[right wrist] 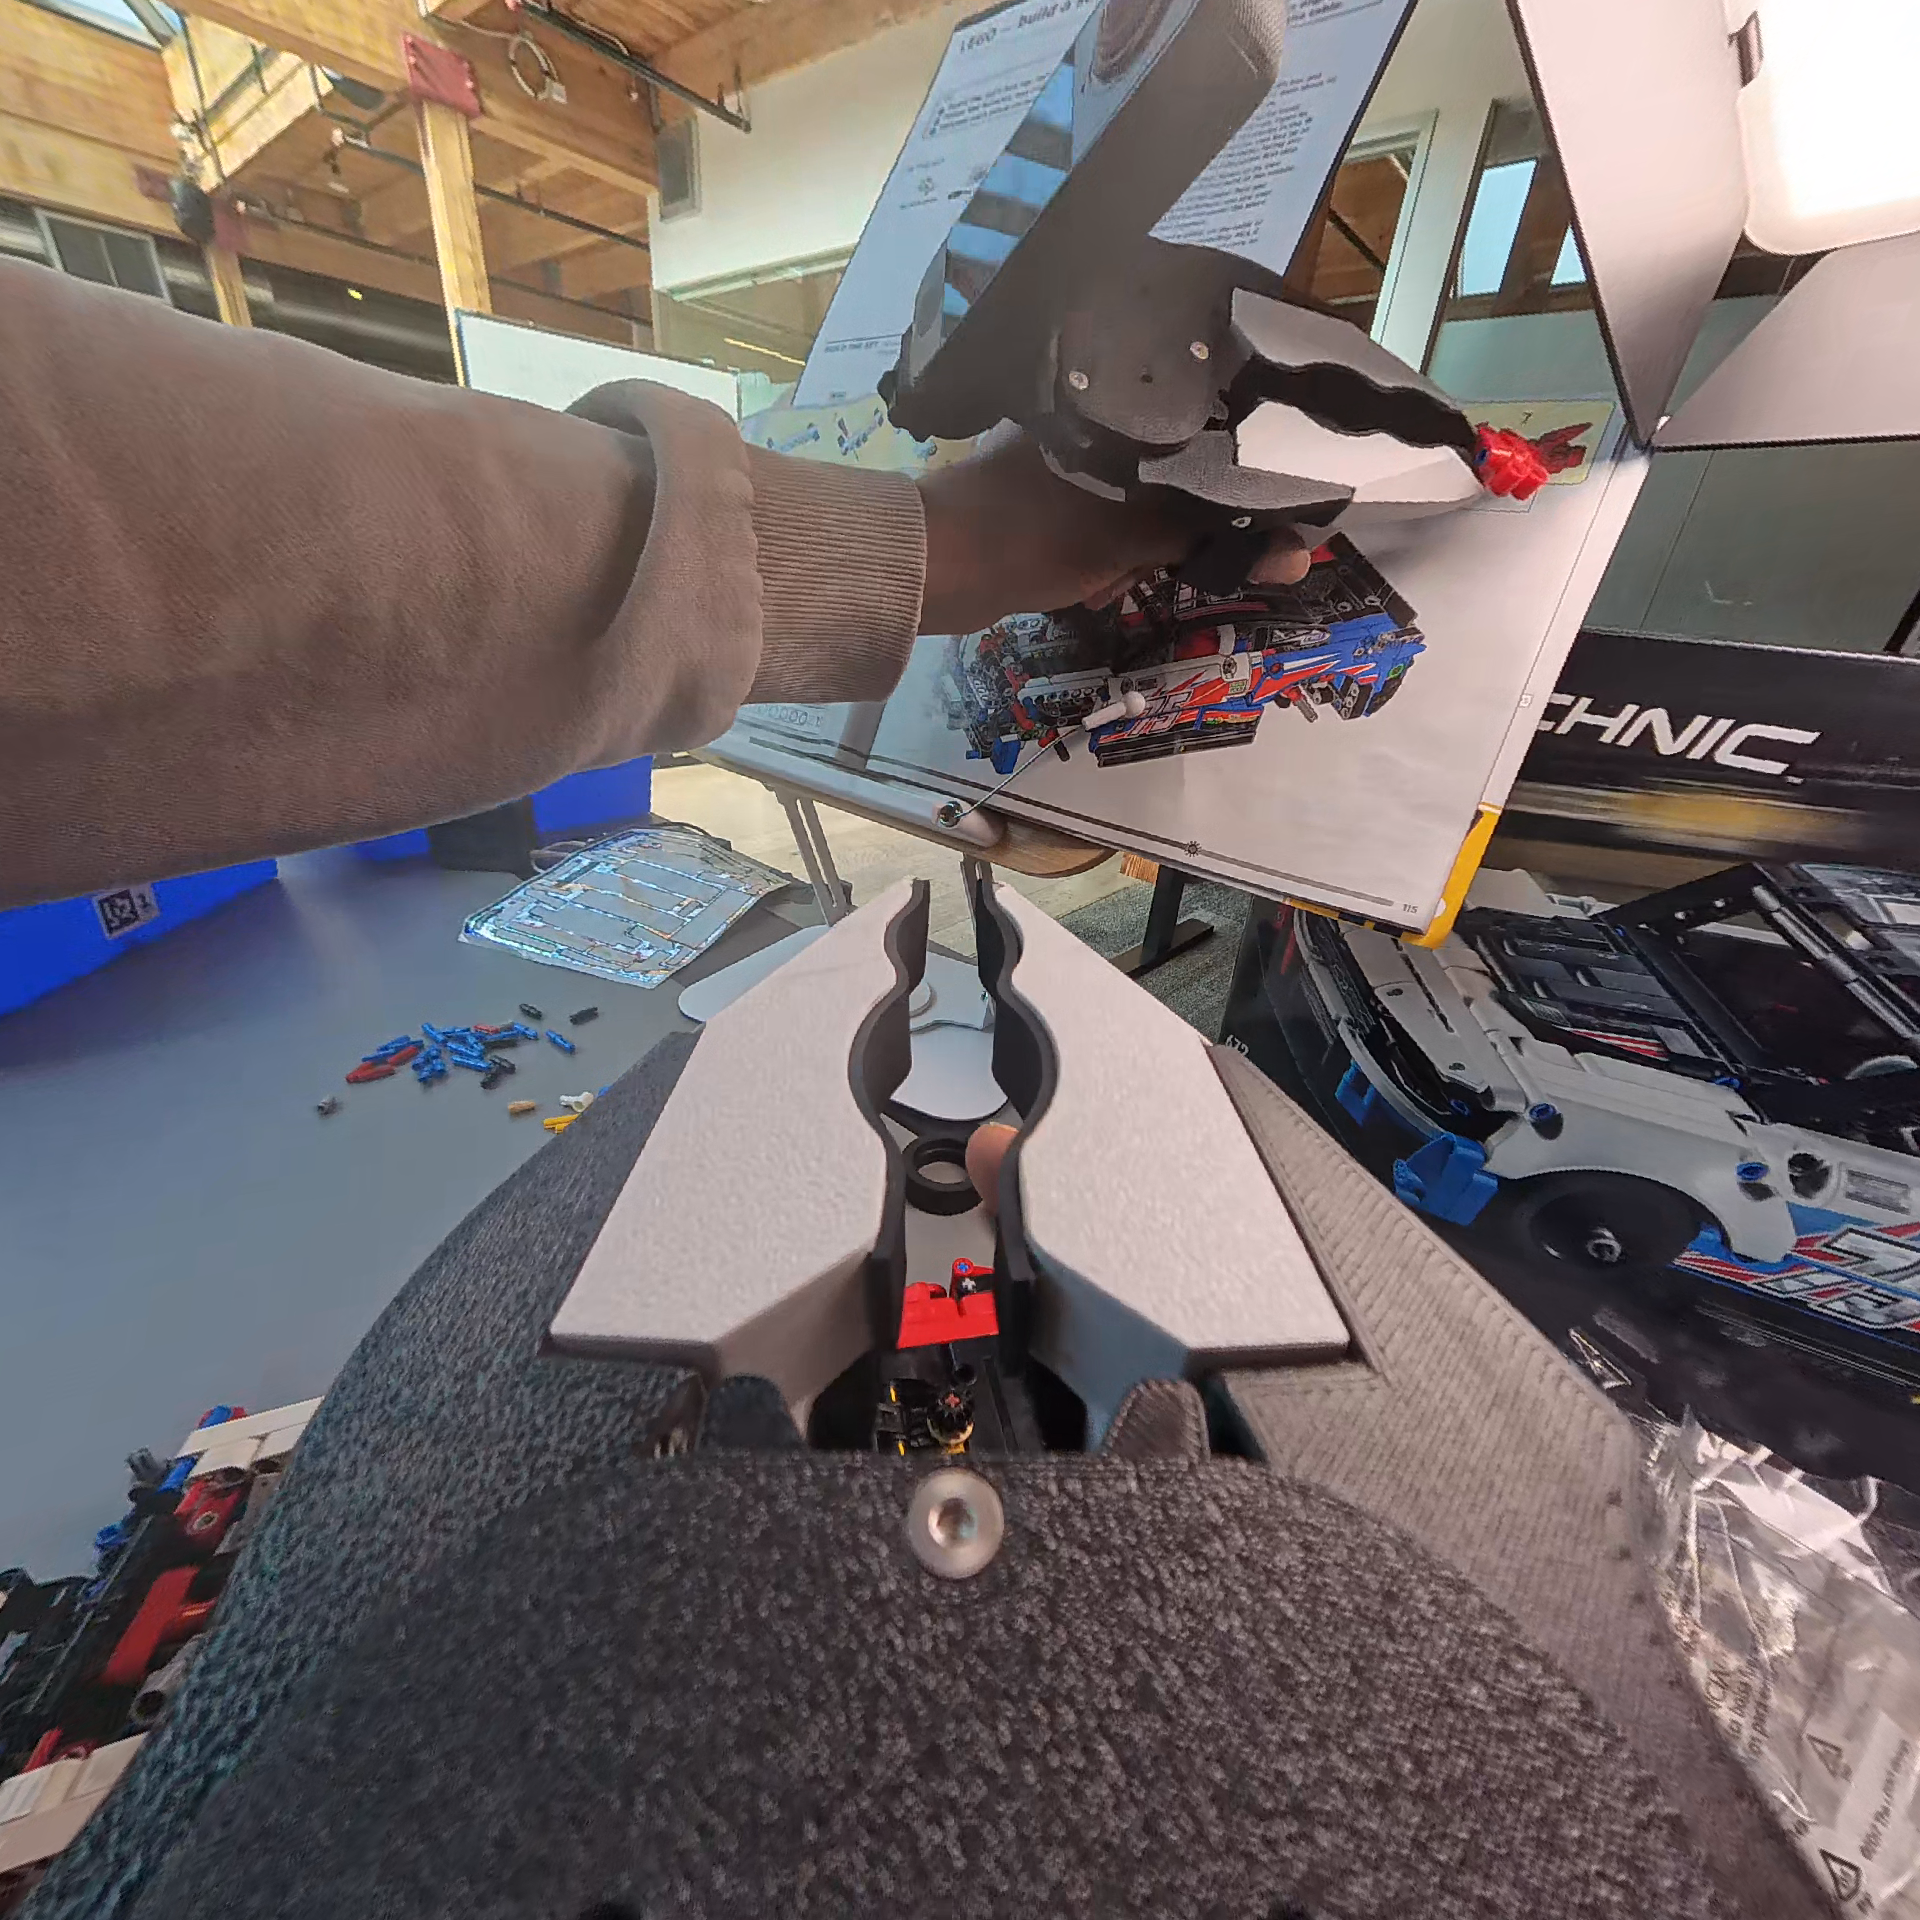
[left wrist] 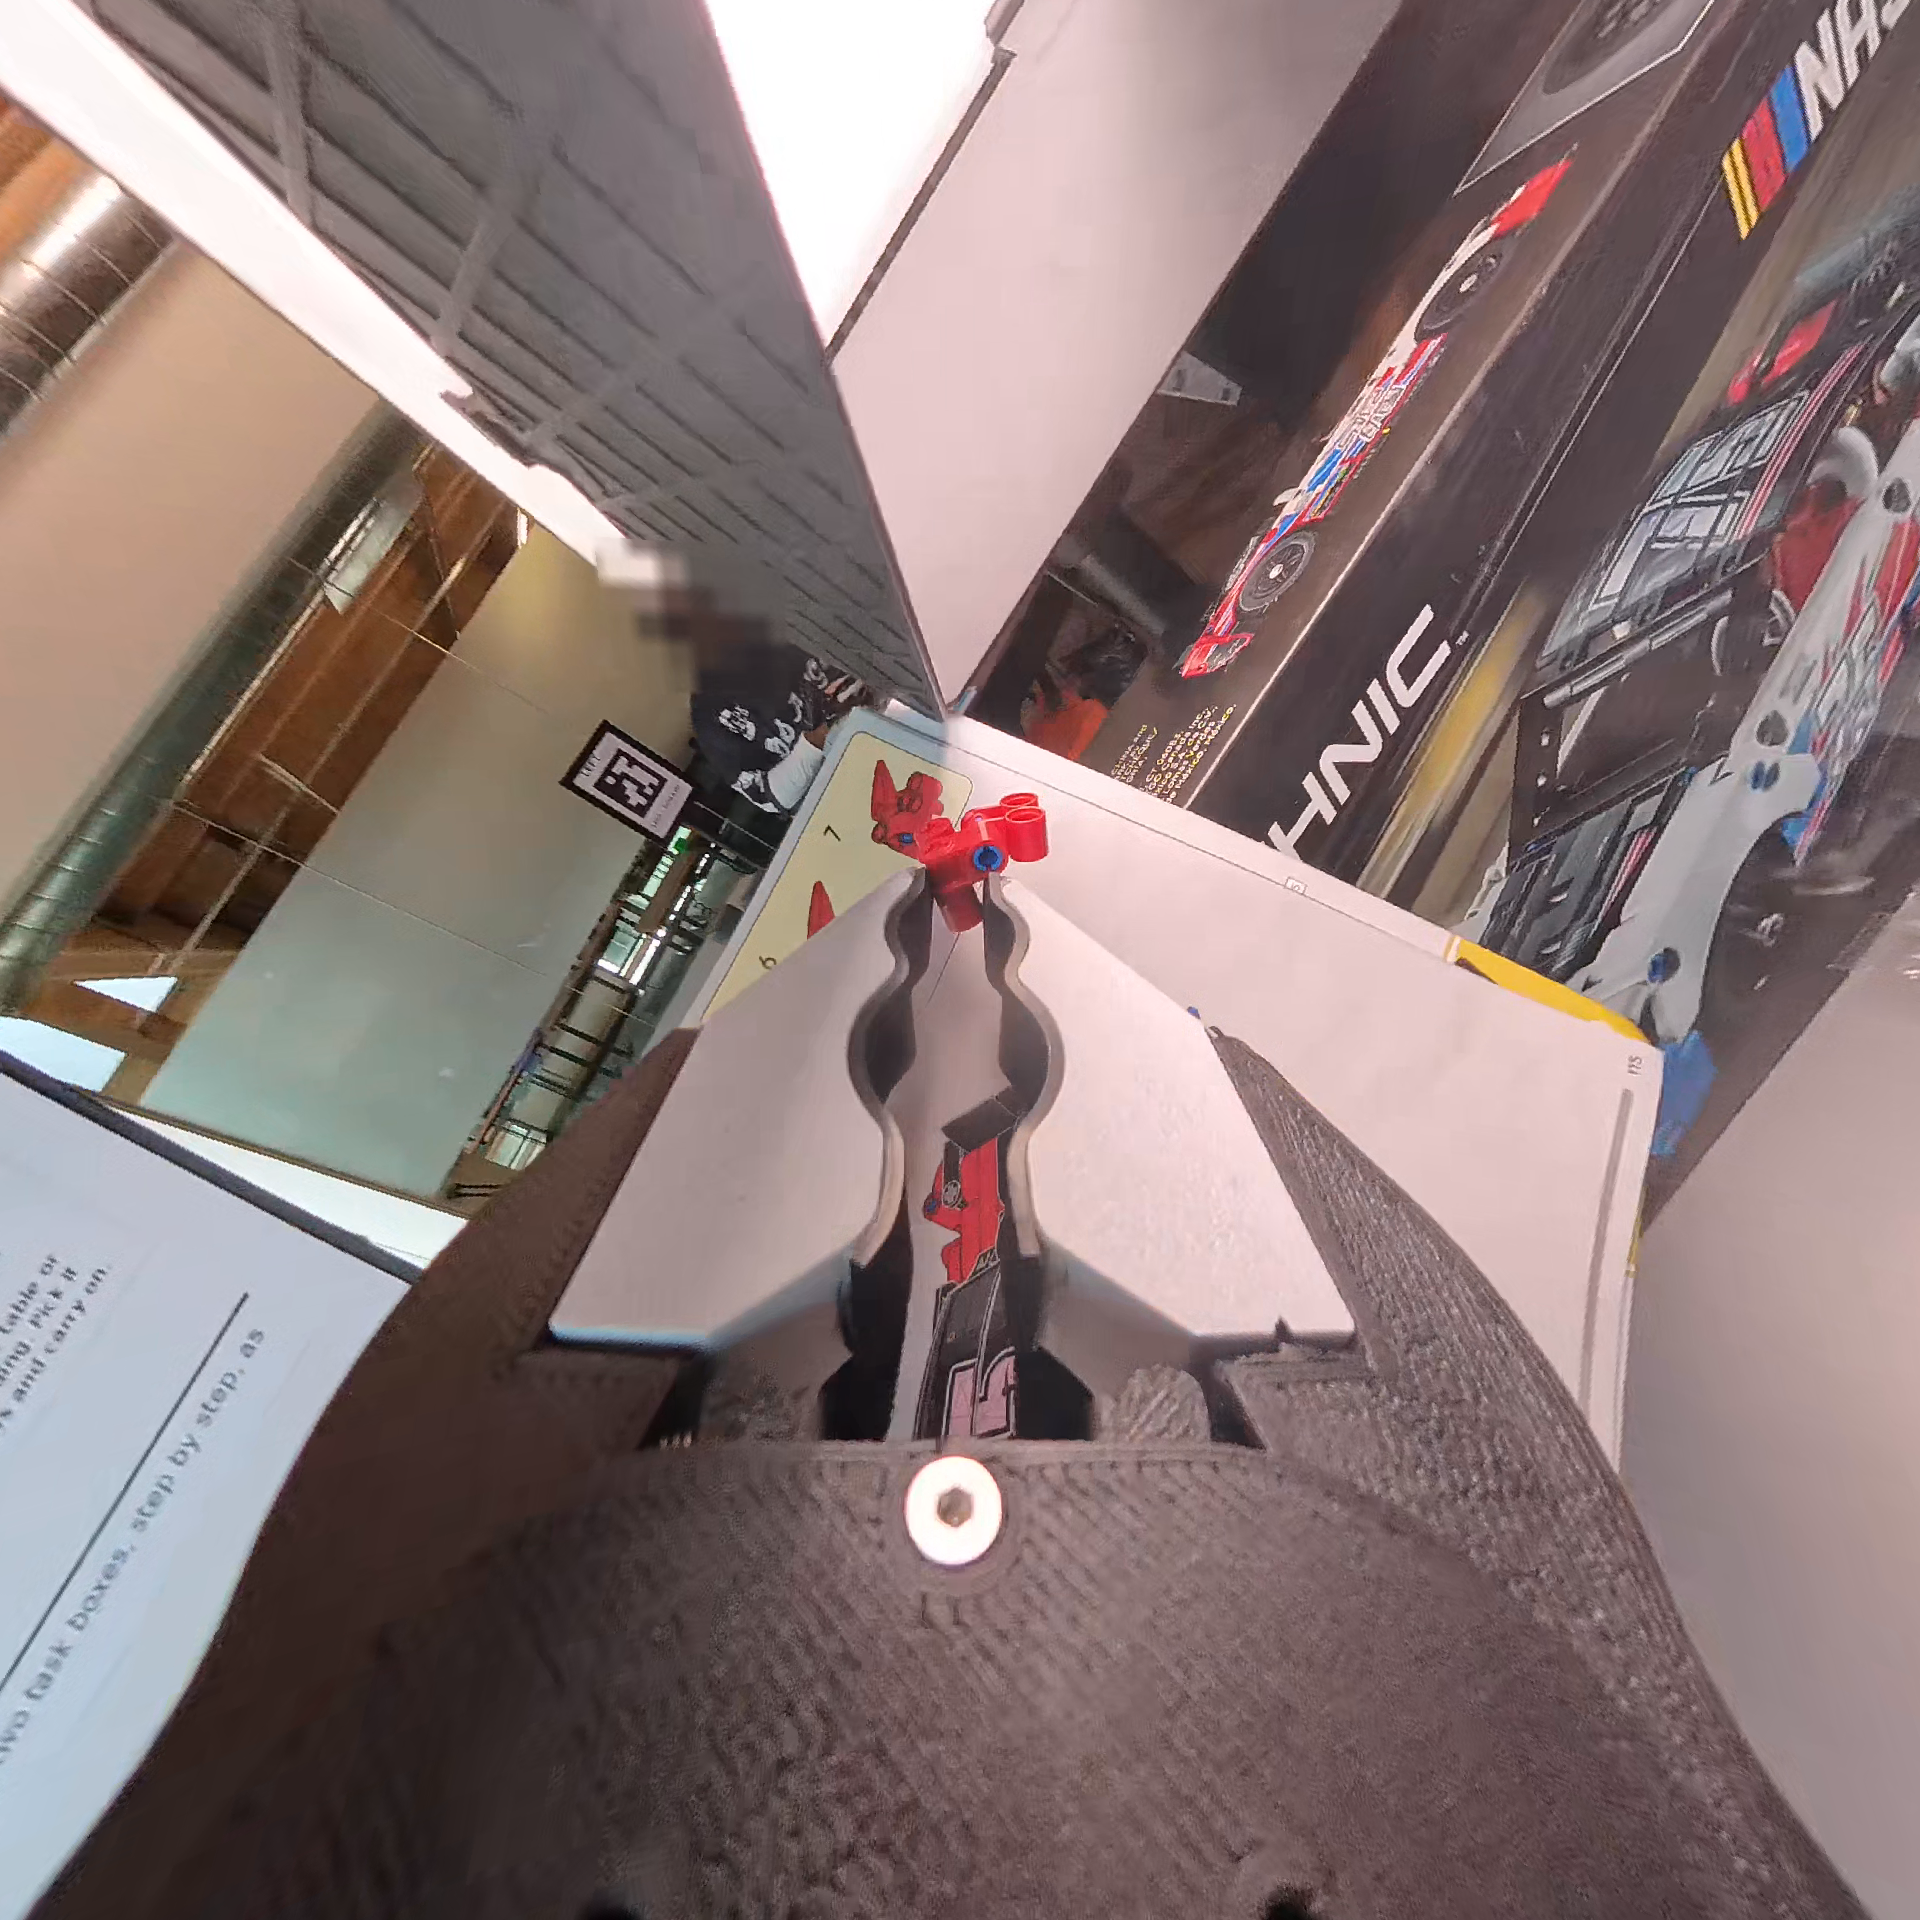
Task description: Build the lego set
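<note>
Left gripper [left wrist: 961,883] jaws clamped on red lego piece [left wrist: 982,847] | right gripper [right wrist: 951,904] jaws slightly apart, empty

One instruction booklet [right wrist: 1247,800], one set box [right wrist: 1714,1039], two tongs [right wrist: 948,914]

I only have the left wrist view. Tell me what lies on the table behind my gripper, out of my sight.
Observer: A scatter of small pins, mostly blue with some black and red, lies loose on the grey table.
Operator: Report the right gripper.
Observer: The right gripper hangs low with nothing at its fingertips, its tips nearly closed.
Operator: Say how my red piece sits against the manual.
Observer: The left gripper holds the red piece up beside the printed drawing on the instruction booklet.
Operator: Name any built section.
Observer: A partly built assembly sits at the lower left.
</note>
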Available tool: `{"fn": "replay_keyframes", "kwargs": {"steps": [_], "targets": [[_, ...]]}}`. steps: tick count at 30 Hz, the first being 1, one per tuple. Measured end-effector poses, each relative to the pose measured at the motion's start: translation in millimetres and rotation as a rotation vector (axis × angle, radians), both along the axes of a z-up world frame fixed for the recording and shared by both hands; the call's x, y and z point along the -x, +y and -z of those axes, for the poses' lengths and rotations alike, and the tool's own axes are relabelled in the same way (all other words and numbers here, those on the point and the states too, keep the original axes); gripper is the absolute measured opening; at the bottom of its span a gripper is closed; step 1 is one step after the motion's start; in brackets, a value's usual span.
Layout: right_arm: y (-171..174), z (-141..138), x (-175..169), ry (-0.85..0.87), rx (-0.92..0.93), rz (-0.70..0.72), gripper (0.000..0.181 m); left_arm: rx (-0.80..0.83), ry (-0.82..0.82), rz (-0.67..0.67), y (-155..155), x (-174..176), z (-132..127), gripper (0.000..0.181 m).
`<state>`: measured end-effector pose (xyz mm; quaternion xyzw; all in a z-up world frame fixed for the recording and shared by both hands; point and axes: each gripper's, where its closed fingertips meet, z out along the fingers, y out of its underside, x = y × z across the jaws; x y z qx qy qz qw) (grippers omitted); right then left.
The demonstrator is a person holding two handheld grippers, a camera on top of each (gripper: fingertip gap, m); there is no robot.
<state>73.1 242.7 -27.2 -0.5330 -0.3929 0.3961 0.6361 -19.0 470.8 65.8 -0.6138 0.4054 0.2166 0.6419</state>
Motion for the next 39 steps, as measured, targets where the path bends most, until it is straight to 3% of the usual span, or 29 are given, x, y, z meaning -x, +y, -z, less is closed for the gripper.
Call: {"fn": "replay_keyframes", "kwargs": {"steps": [18, 39], "targets": [[0, 0, 0, -0.002, -0.003, -0.002, 0.005, -0.184, 0.106, -0.014, -4, 1, -16, 0.007], [1, 1, 0, -0.004, 0.003, -0.003, 0.005, -0.204, 0.025, 0.0, -9, 4, -30, 0.007]]}}
